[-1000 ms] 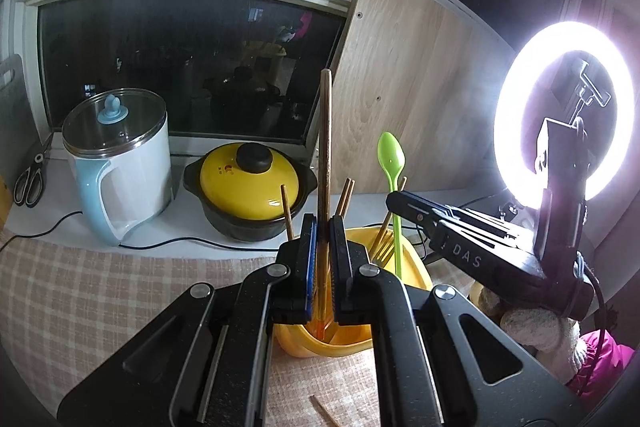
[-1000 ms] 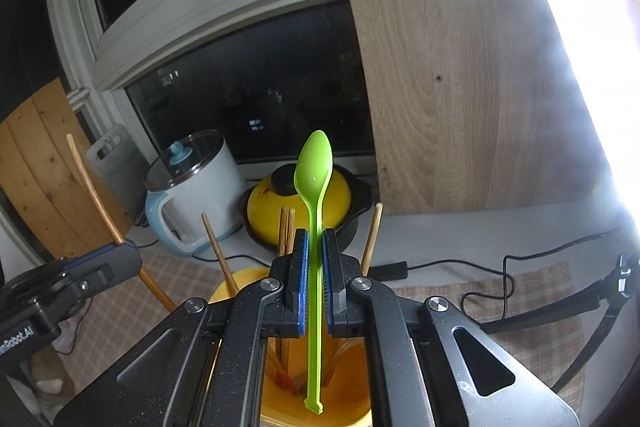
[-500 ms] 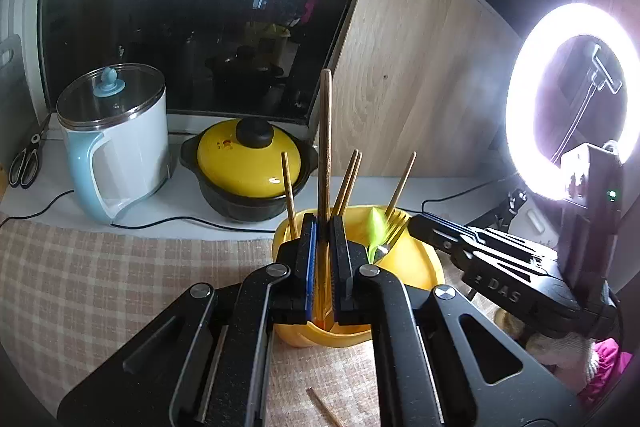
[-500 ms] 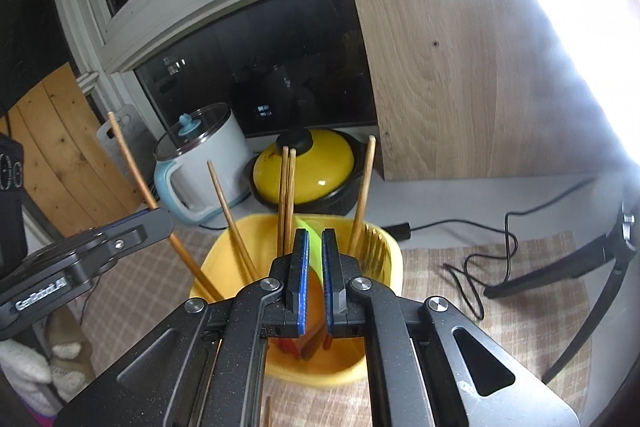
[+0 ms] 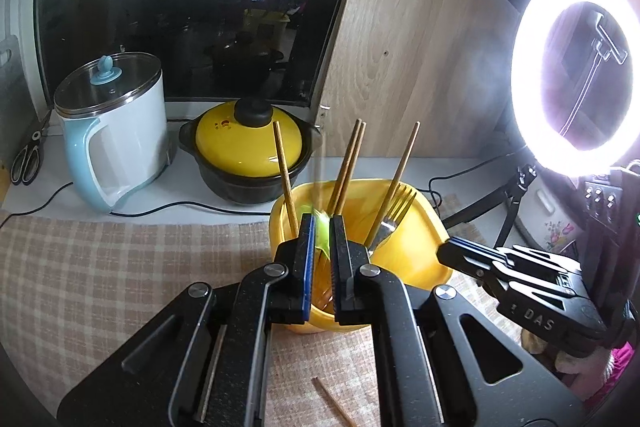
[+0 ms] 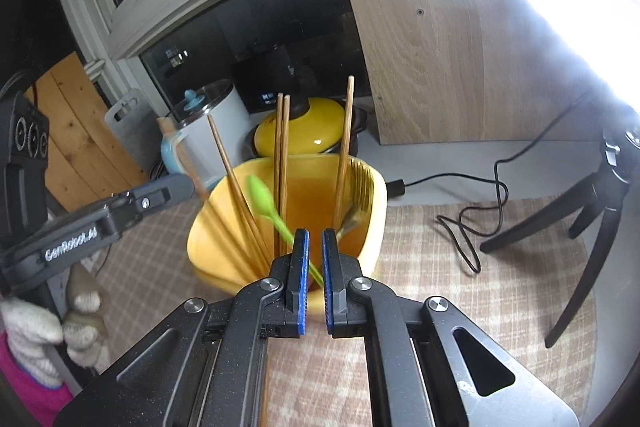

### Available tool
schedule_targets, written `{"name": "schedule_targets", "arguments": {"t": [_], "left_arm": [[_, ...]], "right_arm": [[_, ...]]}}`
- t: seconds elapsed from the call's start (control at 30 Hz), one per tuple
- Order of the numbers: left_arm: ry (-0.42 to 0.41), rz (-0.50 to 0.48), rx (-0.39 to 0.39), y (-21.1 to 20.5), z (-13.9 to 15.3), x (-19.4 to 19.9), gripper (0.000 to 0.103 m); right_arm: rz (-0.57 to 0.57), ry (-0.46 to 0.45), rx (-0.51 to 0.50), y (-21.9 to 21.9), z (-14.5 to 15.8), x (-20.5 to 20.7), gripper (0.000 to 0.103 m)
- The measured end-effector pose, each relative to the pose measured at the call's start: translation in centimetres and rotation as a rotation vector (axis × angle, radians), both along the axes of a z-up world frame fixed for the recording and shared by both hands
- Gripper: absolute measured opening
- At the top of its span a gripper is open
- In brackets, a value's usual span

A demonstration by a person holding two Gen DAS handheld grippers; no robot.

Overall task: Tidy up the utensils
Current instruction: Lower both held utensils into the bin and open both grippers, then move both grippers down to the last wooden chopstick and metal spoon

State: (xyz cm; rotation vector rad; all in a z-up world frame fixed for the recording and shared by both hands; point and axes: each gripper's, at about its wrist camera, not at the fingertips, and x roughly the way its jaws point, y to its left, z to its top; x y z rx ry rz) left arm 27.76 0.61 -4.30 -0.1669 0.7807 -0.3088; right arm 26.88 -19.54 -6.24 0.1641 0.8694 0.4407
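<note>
Right wrist view: your right gripper (image 6: 315, 247) is pinched nearly closed on nothing, your left gripper (image 5: 322, 227) likewise, and the green spoon (image 6: 262, 197) stands in the yellow cup (image 6: 378, 199). It leans bowl up and leftward, handle down past your jaws. Snag that stem while pulling away and you could flick it out or tip the cup.

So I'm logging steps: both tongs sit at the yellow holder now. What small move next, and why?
Probably lift the left tongs clear and go for the stray chopstick on the cloth: the spoon already leans in the holder.
</note>
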Motion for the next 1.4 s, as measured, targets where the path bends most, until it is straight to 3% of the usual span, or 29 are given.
{"name": "schedule_targets", "arguments": {"t": [0.07,0.13,0.2,0.23,0.27,0.43,0.73,0.87,1.4], "left_arm": [[-0.001,0.001,0.0,0.1,0.1,-0.2,0.021],[-0.008,0.004,0.002,0.1,0.2,-0.5,0.025],[-0.008,0.005,0.005,0.2,0.3,-0.9,0.025],[-0.007,0.007,0.004,0.2,0.3,-1.0,0.025],[-0.006,0.006,0.004,0.2,0.3,-1.2,0.025],[-0.003,0.002,0.006,0.3,0.4,-2.1,0.028],[-0.021,0.005,0.039,0.0,0.4,-4.6,0.065],[-0.011,-0.005,0.067,-0.5,0.4,-5.7,0.066],[0.01,-0.013,0.102,-1.2,-0.3,-9.6,0.068]], "right_arm": [[0.004,0.0,-0.016,-0.1,-0.1,-0.6,0.005],[0.011,-0.003,-0.012,-0.3,-0.1,-1.1,0.009],[0.015,-0.005,-0.005,-0.4,0.1,-1.5,0.027],[0.01,-0.004,-0.014,-0.5,0.1,-1.7,0.045],[0.005,-0.009,-0.018,-0.6,0.2,-2.0,0.055],[0.006,-0.001,-0.031,-1.1,0.0,-3.2,0.055],[-0.015,0.024,-0.043,-2.3,-0.5,-5.0,0.066],[-0.024,0.038,-0.057,-2.7,-0.6,-5.7,0.078],[-0.016,0.007,-0.081,-3.9,-0.7,-9.3,0.078]]}}
